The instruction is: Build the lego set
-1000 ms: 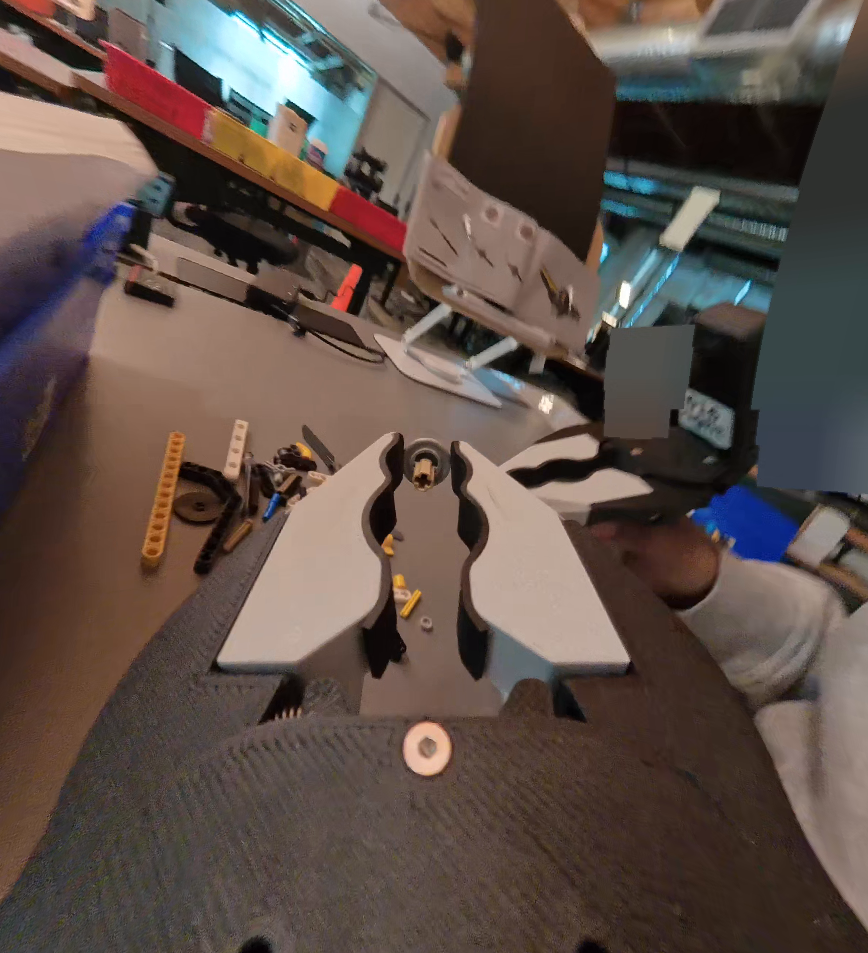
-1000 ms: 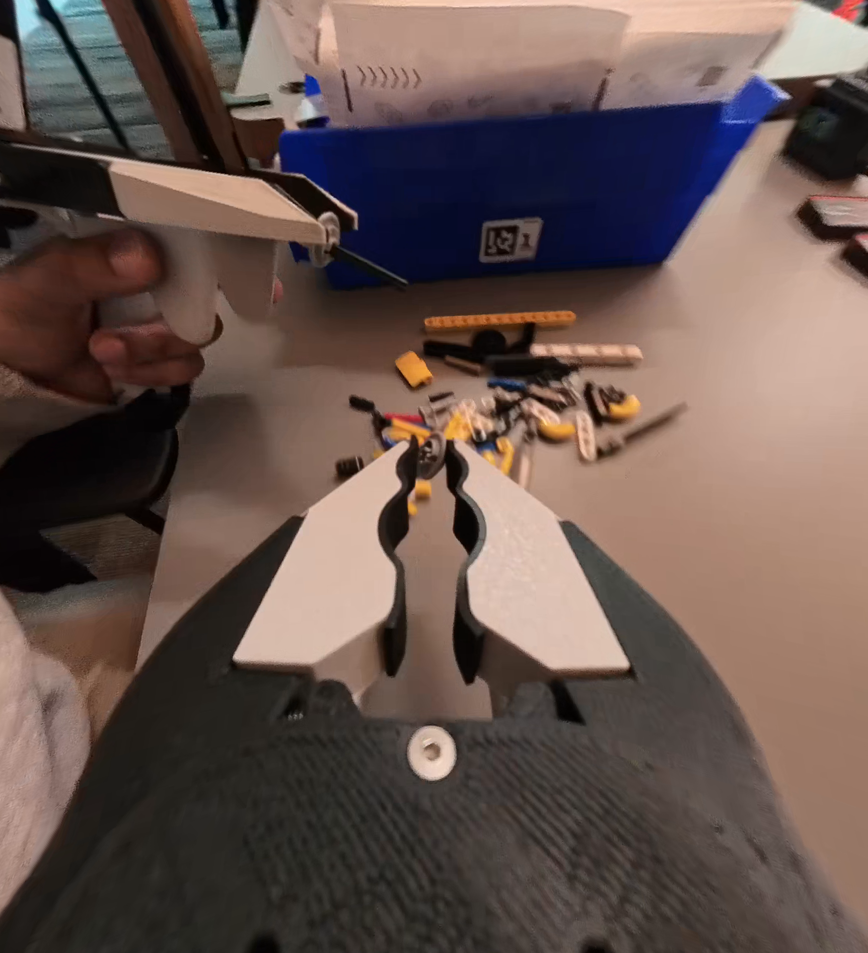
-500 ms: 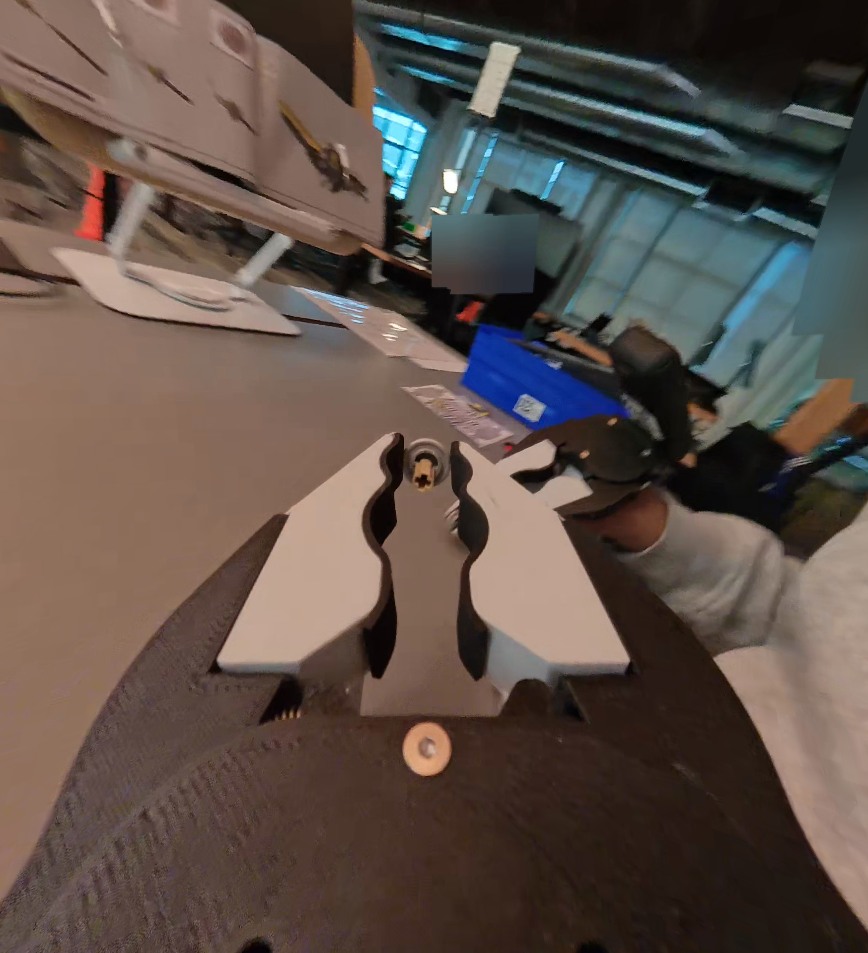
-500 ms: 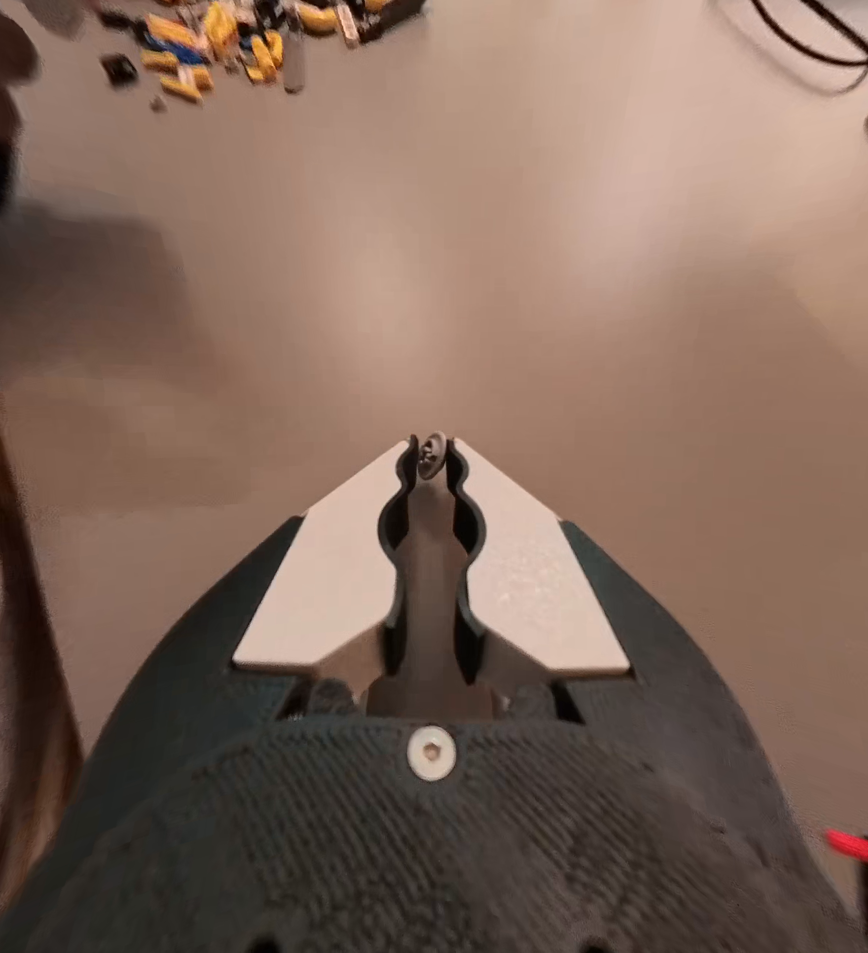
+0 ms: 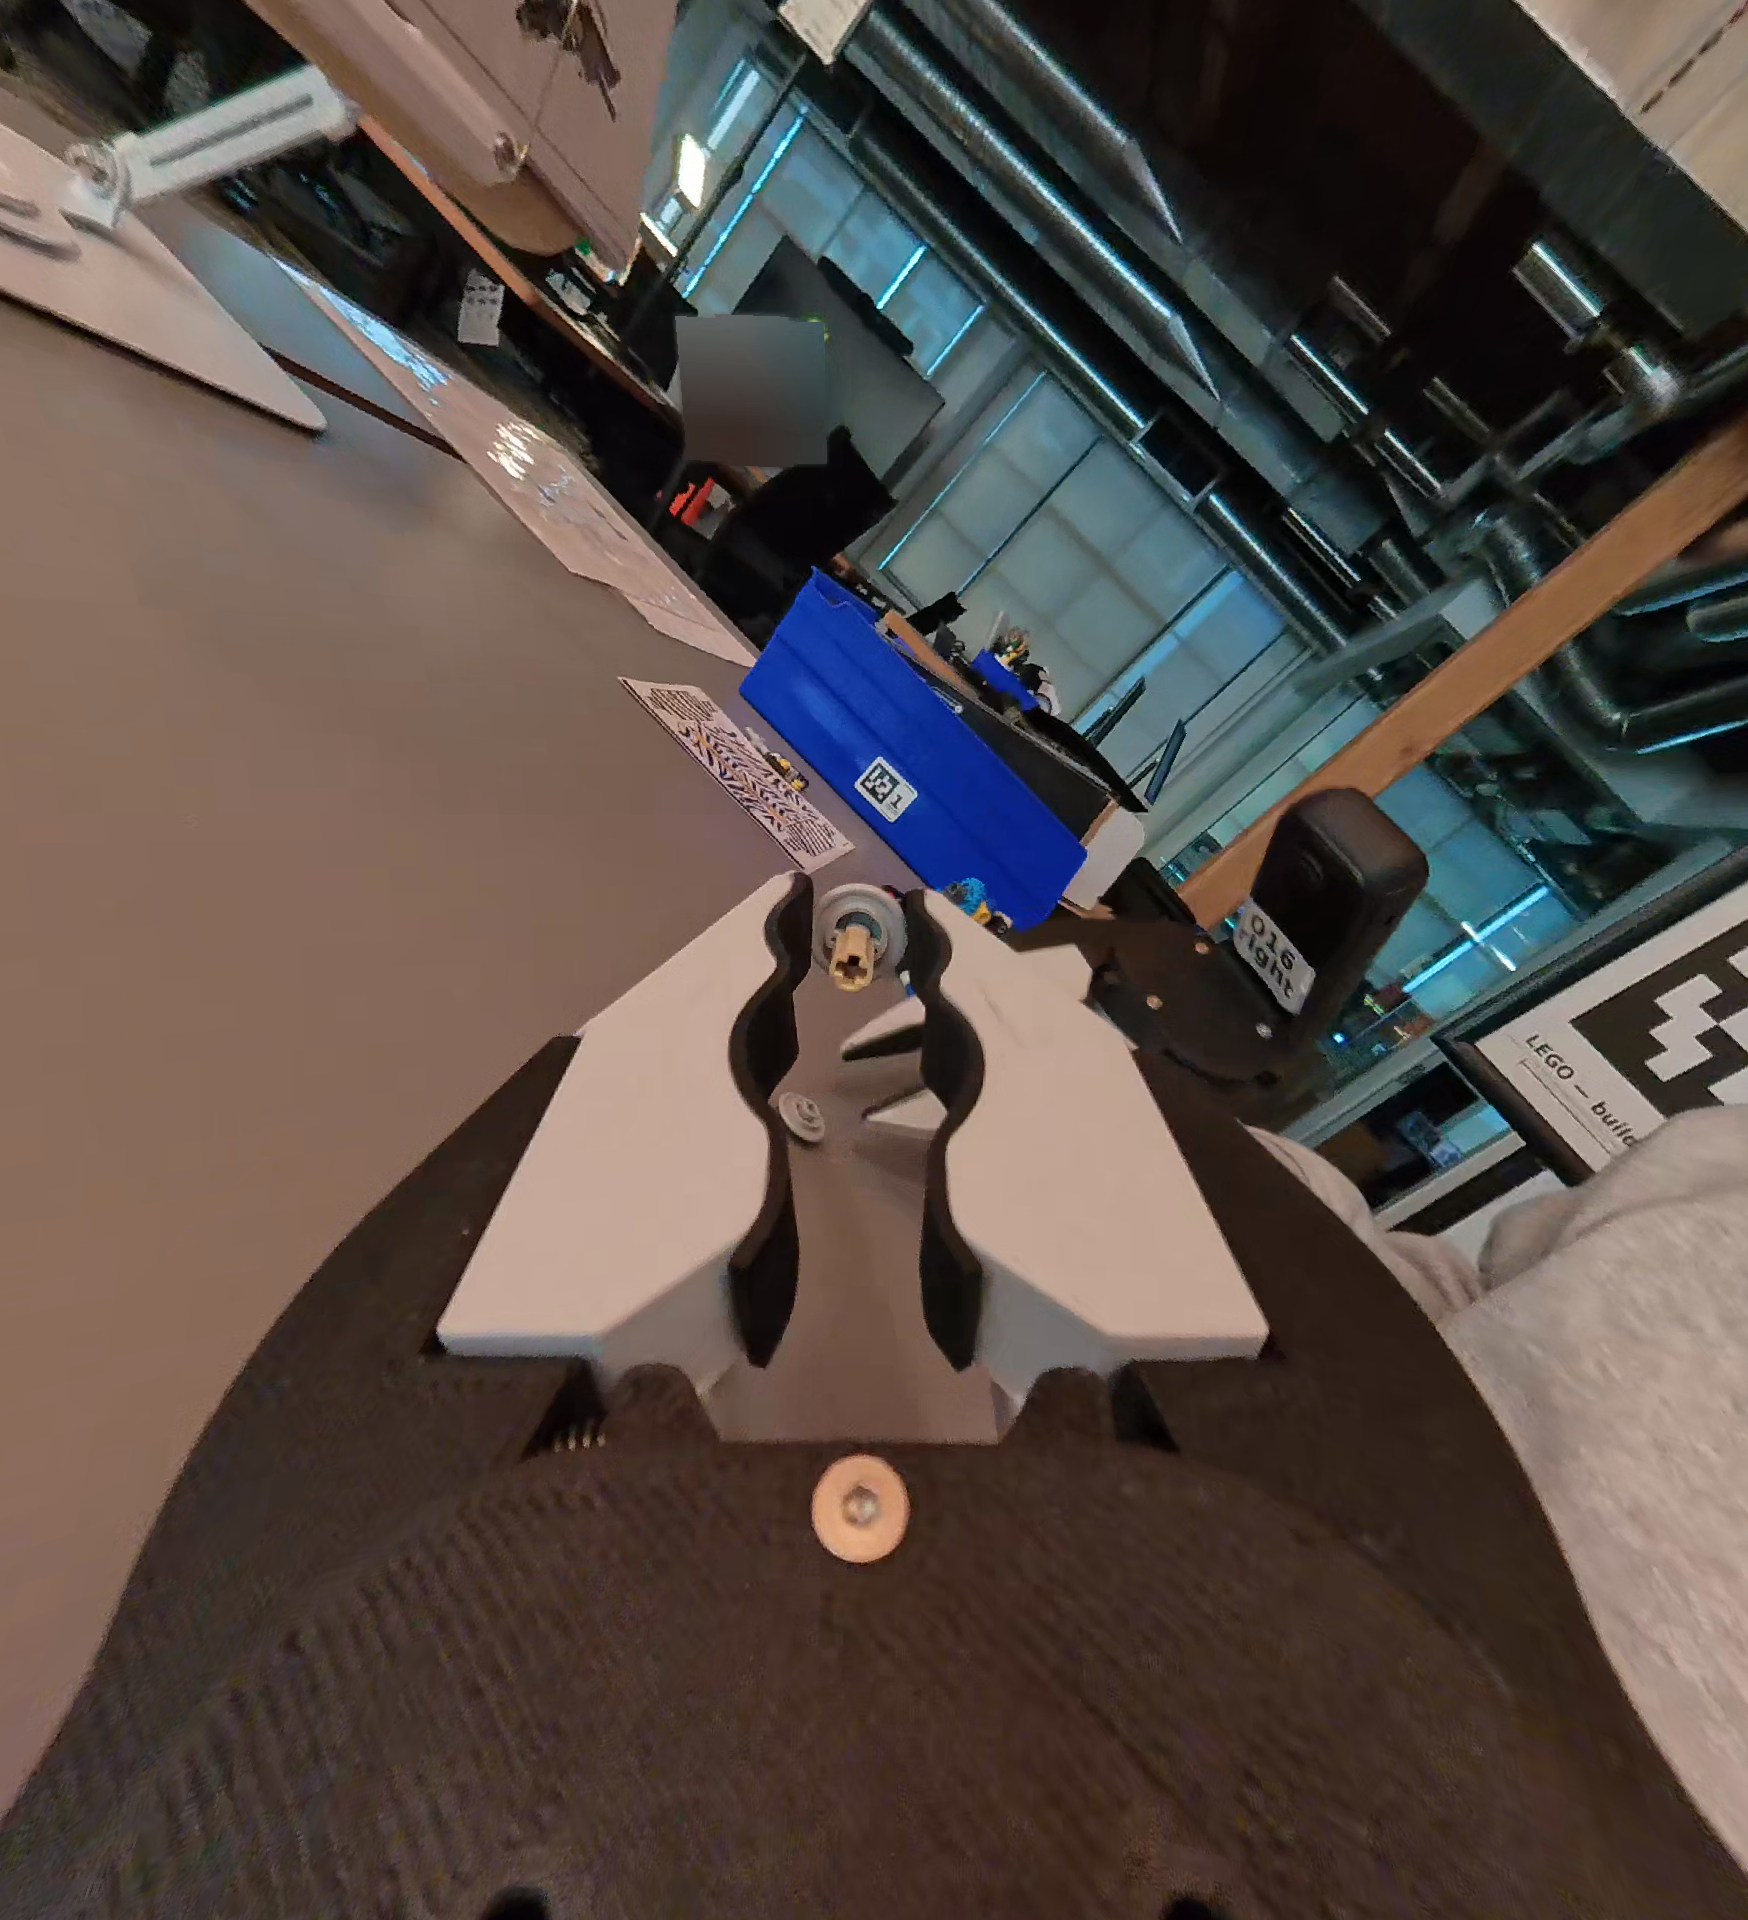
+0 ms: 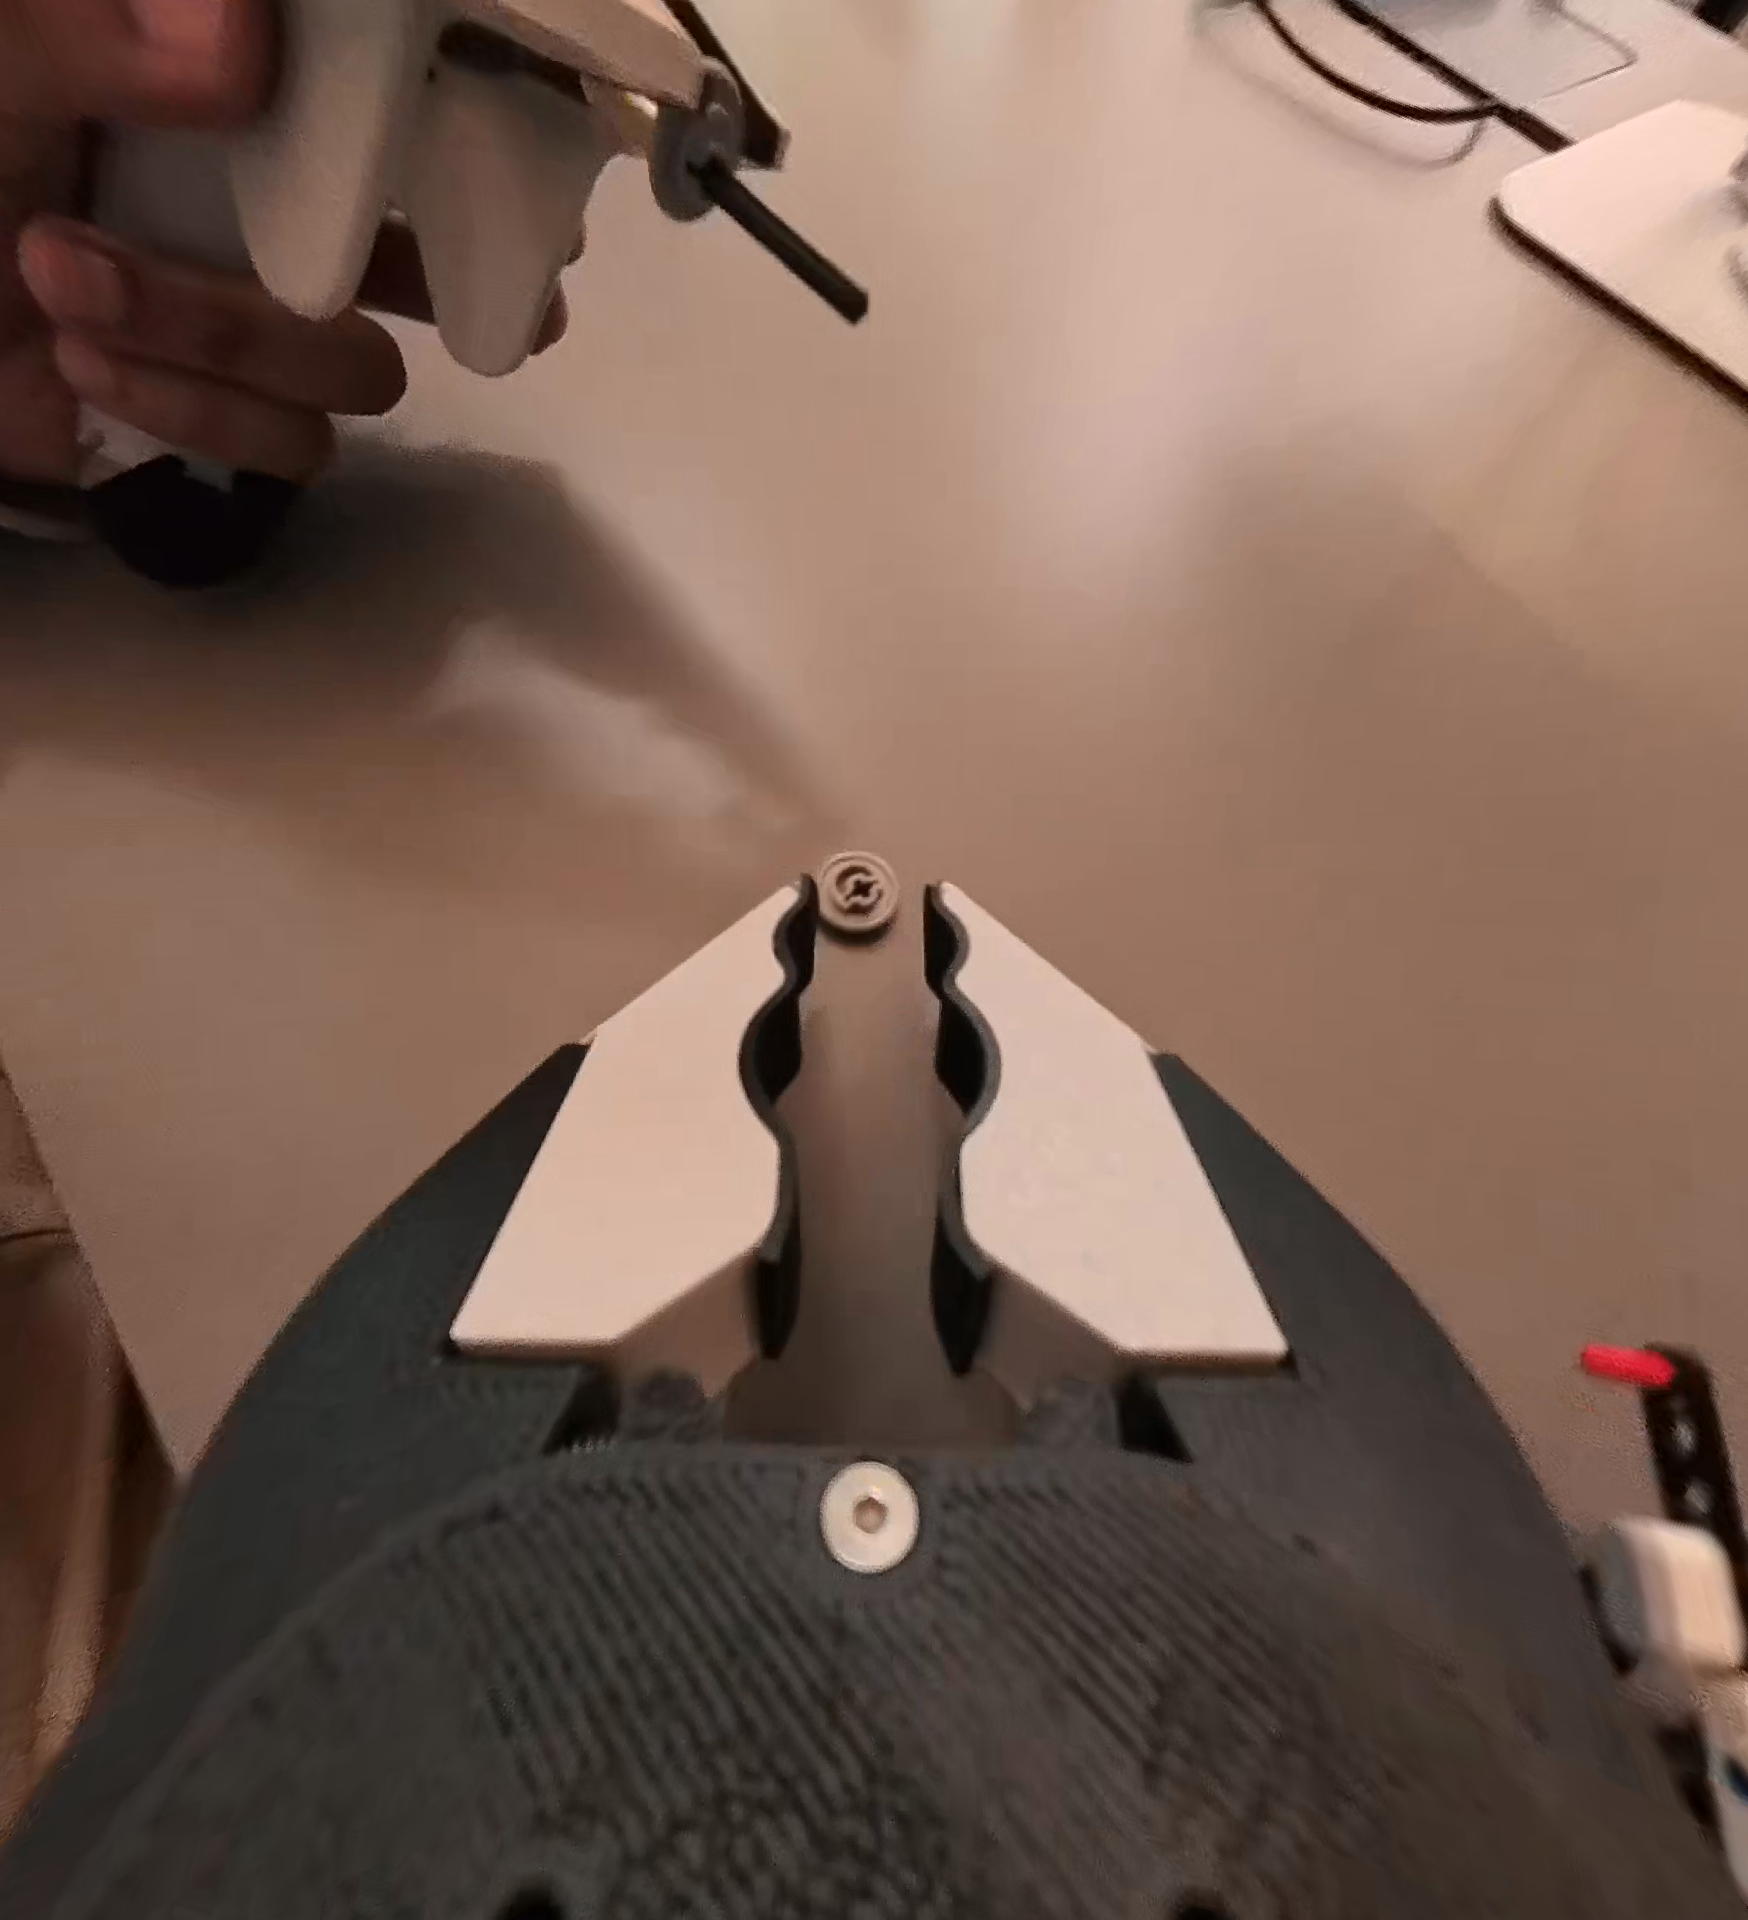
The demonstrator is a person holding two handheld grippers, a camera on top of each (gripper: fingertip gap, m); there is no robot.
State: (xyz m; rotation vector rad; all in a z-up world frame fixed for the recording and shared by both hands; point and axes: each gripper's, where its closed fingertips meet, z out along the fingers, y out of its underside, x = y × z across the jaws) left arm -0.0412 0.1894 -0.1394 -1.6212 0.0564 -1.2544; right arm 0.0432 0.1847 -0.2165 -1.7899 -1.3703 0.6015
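Your left tongs (image 5: 854, 940) pinch a grey wheel on a black axle (image 6: 782, 249); your right tongs (image 6: 865, 902), slightly parted, release a grey bushing (image 6: 854, 899) — re-grip it squarely, then slide it onto the axle's free end

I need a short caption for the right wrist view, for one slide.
Right gripper open around a small grey round piece on the table; left gripper holds a black axle.

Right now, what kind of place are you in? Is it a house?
Probably not a house. It looks like a big workshop or lab: bare pipes and ducts run under a high ceiling, tall windows line the far wall, and a blue parts bin sits on a long grey worktable.
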